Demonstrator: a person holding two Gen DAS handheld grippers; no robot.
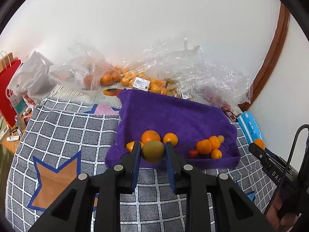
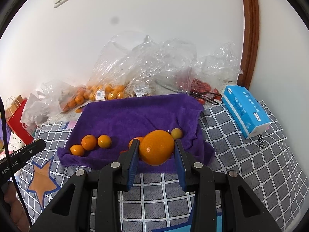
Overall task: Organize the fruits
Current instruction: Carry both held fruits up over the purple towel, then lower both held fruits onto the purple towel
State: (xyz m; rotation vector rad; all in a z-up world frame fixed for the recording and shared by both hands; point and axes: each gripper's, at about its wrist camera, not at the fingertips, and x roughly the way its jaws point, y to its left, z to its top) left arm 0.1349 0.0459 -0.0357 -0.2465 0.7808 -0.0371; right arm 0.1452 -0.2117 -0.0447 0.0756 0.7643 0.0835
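A purple towel (image 1: 173,116) lies on the checked cloth. My left gripper (image 1: 152,146) is shut on a round yellow-green fruit (image 1: 153,151), held just above the towel's near edge. Behind it sit three oranges (image 1: 150,136). Further right lies a cluster of small oranges (image 1: 203,146) with a small red fruit (image 1: 193,154). My right gripper (image 2: 156,143) is shut on a large orange (image 2: 156,147) over the towel's (image 2: 135,114) front right part. A small yellow-green fruit (image 2: 176,133) rests just behind it. Three oranges (image 2: 88,142) lie at the left.
Clear plastic bags of oranges (image 1: 135,79) and red fruit (image 2: 200,86) are piled against the white wall behind the towel. A blue tissue pack (image 2: 245,110) lies at the right. A red paper bag (image 1: 7,96) stands far left. The grey checked cloth (image 1: 63,135) has star patches.
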